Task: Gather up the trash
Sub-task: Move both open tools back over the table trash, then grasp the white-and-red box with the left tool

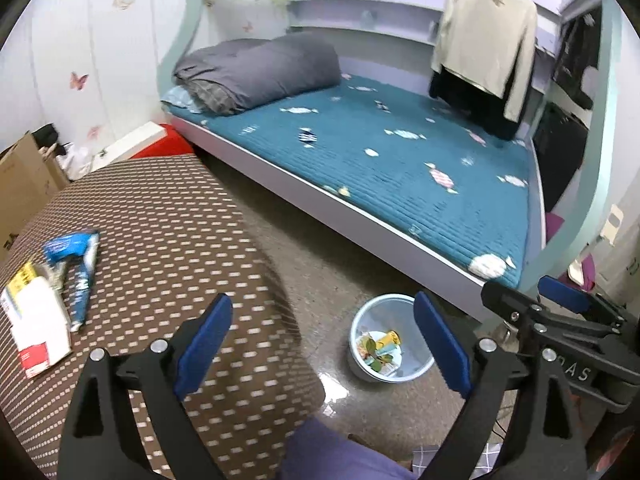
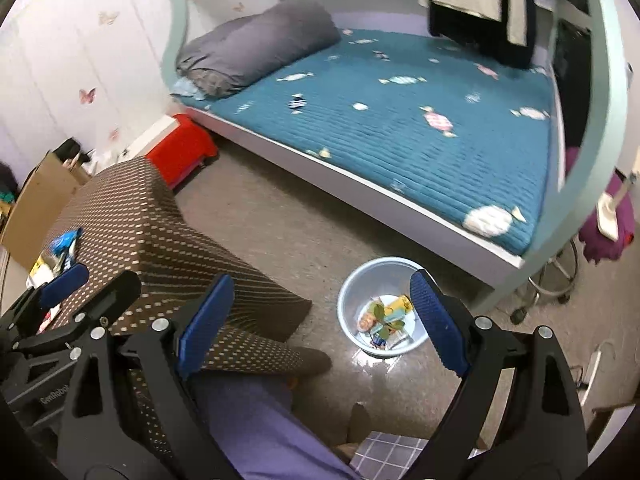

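Observation:
A light blue bin stands on the floor with several wrappers inside; it also shows in the right wrist view. On the brown dotted table lie a blue wrapper and a white and red carton. My left gripper is open and empty, held over the table's right edge, left of the bin. My right gripper is open and empty, above the floor near the bin; it also appears at the right of the left wrist view.
A bed with a teal quilt and grey duvet fills the back. A red box and a cardboard box sit by the wall. A stool with purple cloth stands at the right. Clothes hang over the bed.

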`<move>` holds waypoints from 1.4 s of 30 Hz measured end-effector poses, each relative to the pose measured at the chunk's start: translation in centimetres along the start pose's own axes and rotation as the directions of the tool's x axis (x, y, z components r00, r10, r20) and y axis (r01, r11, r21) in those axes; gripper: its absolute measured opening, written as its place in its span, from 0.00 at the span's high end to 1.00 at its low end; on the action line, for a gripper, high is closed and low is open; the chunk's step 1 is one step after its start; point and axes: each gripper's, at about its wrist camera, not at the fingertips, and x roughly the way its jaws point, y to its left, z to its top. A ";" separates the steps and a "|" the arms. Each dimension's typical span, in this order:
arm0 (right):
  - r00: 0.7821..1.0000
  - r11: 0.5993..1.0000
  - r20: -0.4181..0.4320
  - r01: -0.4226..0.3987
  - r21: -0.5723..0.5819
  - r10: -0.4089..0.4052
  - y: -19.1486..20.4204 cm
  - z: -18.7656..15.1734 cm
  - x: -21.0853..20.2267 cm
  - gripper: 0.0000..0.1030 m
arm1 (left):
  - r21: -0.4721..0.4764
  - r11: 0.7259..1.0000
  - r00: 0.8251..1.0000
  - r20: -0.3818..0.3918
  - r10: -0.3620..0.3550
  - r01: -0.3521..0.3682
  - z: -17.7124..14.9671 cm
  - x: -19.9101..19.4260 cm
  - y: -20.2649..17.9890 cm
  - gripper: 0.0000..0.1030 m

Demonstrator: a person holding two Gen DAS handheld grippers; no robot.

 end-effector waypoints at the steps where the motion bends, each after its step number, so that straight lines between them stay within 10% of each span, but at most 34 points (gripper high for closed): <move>1: 1.000 1.000 -0.002 -0.014 -0.014 0.014 0.8 0.0 0.0 0.14 | -0.013 1.000 1.000 0.006 0.008 -0.008 -0.1 -0.4 0.7 0.12; 22: 0.978 0.936 -0.111 -0.201 -0.289 0.176 16.9 -1.8 2.8 0.14 | -0.316 0.925 0.976 -0.016 0.216 -0.210 -4.4 -5.6 18.6 0.10; 39: 0.967 0.853 -0.172 -0.249 -0.458 0.190 25.6 -2.6 5.5 0.14 | -0.483 0.859 0.985 -0.110 0.135 -0.171 -7.6 -2.8 30.3 0.11; 42: 0.967 0.849 -0.180 -0.246 -0.467 0.182 26.2 -2.6 6.2 0.14 | -0.454 0.871 0.983 -0.098 0.158 -0.186 -7.1 -2.3 30.8 0.33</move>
